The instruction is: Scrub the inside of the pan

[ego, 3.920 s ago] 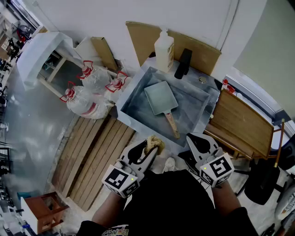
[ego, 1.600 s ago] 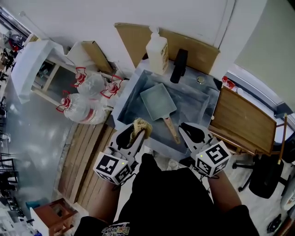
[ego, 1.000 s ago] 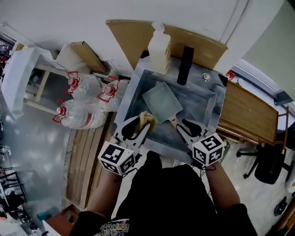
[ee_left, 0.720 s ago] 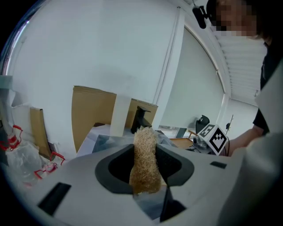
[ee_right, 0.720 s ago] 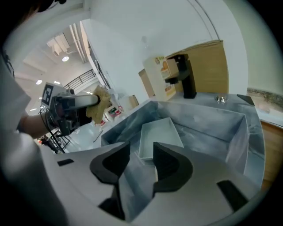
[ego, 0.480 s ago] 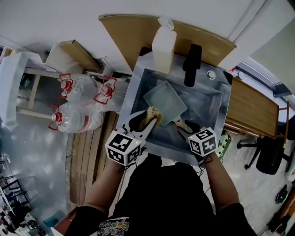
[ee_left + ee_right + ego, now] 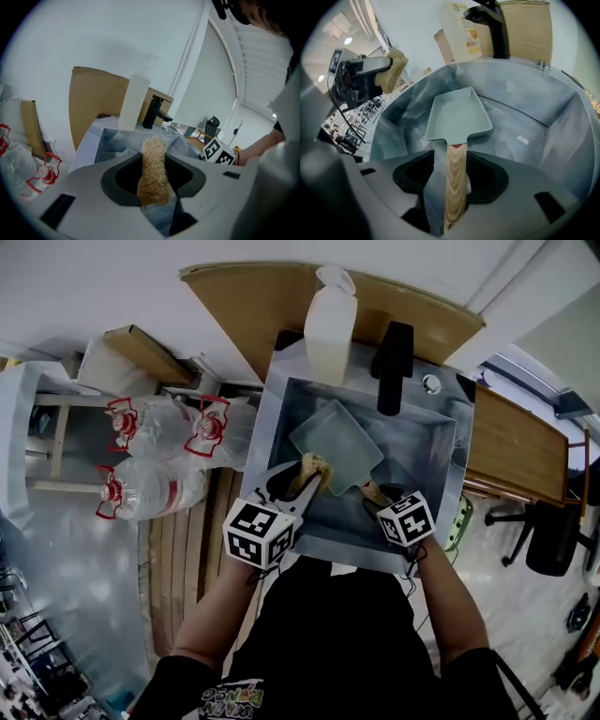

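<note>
At the far left, on the floor beside the sink, lie clear plastic water bottles (image 7: 150, 460) with red carry handles, well apart from the work.

The left gripper (image 7: 302, 482) is clamped on a scrubber (image 7: 312, 468), a tan, coarse, fibrous pad pinched flat between the jaws so that its free end sticks out past the fingertips (image 7: 154, 161). That free end looks meant to do the rubbing. It hangs above the near left edge of the pan, and I cannot tell whether it touches.

The pan (image 7: 337, 440) lies flat on the floor of the sink (image 7: 445, 442), a dull, mottled steel basin. It is a shallow rectangular tray of smooth grey-green metal with low raised walls, and a straight wooden handle (image 7: 455, 187) with visible grain points toward the person. Behind the sink stand a white plastic soap bottle (image 7: 330, 324) and a matte black faucet (image 7: 395, 352).

The right gripper (image 7: 382, 498) reaches in at the near right, its jaws straddling the wooden handle and opening, so the pads are not pressing on it (image 7: 451, 161). The likely aim is to seize the handle and steady the pan while it is scrubbed.

A wooden board (image 7: 511, 451) lies right of the sink.
</note>
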The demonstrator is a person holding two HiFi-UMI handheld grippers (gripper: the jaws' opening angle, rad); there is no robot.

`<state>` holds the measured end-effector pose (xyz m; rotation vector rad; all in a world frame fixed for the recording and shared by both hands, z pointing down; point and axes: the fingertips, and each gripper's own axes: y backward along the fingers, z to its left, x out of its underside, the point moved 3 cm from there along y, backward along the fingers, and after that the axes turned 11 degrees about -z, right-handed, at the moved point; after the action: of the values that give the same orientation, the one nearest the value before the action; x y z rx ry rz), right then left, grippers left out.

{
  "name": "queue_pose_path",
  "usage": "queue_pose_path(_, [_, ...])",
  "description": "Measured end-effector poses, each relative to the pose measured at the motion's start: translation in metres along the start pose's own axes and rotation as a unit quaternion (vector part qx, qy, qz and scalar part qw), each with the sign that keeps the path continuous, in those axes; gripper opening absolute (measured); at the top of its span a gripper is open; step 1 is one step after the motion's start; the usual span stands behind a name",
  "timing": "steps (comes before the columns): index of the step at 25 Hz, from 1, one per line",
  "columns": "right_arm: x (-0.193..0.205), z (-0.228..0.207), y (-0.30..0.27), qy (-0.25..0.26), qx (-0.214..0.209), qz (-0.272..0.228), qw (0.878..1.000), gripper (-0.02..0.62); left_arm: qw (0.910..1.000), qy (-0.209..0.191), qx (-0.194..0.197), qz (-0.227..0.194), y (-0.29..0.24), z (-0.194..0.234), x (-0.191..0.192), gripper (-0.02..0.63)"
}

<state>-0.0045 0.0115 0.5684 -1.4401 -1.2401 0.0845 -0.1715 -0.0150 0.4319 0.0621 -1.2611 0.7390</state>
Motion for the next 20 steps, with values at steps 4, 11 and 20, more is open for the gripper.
queue_pose_path(4, [0.004, -0.004, -0.007, 0.007, 0.011, 0.011, 1.000, 0.202, 0.9999, 0.002, -0.004, 0.014, -0.009, 0.009, 0.006, 0.144])
queue_pose_path(11, [0.015, -0.006, -0.015, 0.019, 0.020, 0.037, 0.999, 0.202, 0.9988, -0.008, -0.016, 0.046, -0.028, 0.017, 0.018, 0.144])
queue_pose_path(20, [0.023, -0.010, -0.015, 0.026, 0.032, 0.051, 0.998, 0.164, 0.9944, -0.025, -0.031, 0.098, -0.051, 0.032, 0.040, 0.144])
